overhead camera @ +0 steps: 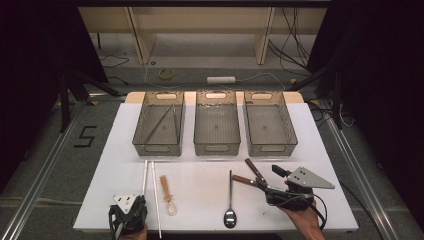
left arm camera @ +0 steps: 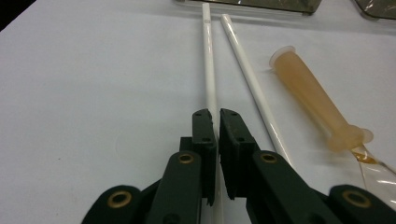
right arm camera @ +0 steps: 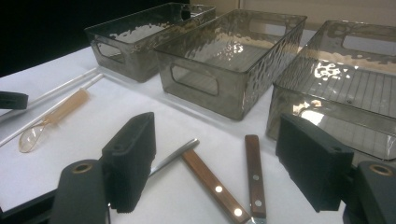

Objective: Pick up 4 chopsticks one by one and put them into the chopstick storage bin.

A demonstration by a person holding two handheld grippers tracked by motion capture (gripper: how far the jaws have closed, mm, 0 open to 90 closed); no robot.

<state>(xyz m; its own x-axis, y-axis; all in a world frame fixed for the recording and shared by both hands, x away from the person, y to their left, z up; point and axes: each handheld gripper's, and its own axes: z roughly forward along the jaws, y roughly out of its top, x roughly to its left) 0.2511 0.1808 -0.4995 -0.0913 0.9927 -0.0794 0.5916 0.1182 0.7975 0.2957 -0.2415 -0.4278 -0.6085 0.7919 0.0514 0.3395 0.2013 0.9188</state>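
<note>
A person's left gripper (overhead camera: 131, 212) sits at the near left edge of the white table (overhead camera: 310, 145), its jaws clamped on the near end of a white rod (overhead camera: 144, 176); in the left gripper view the rod (left arm camera: 208, 70) runs straight ahead from between the closed pads toward the bins; a second white rod (left arm camera: 250, 79) lies just to its right, close at the far ends and spreading apart nearer the camera; right of that lies an amber-handled clear spoon (left arm camera: 317, 102), handle pointing away.

The right gripper (overhead camera: 277, 175), held in a hand (overhead camera: 305, 222) at the near right, stands with jaws wide apart and nothing pressed between them; in the right gripper view two wooden-handled utensils (right arm camera: 229, 182) lie on the table in the gap between the jaws, their near ends converging; whether a pad touches them cannot be told; a metal spoon (overhead camera: 230, 200) lies near the table's middle, bowl toward the person, its handle (right arm camera: 175, 156) passing behind the left-hand jaw in that view.

Three smoky plastic bins stand side by side across the far half of the table; the left bin (overhead camera: 159, 145) holds a thin stick leaning on a slant; the middle bin (overhead camera: 216, 146) and the right bin (overhead camera: 270, 145) stand beside it.
</note>
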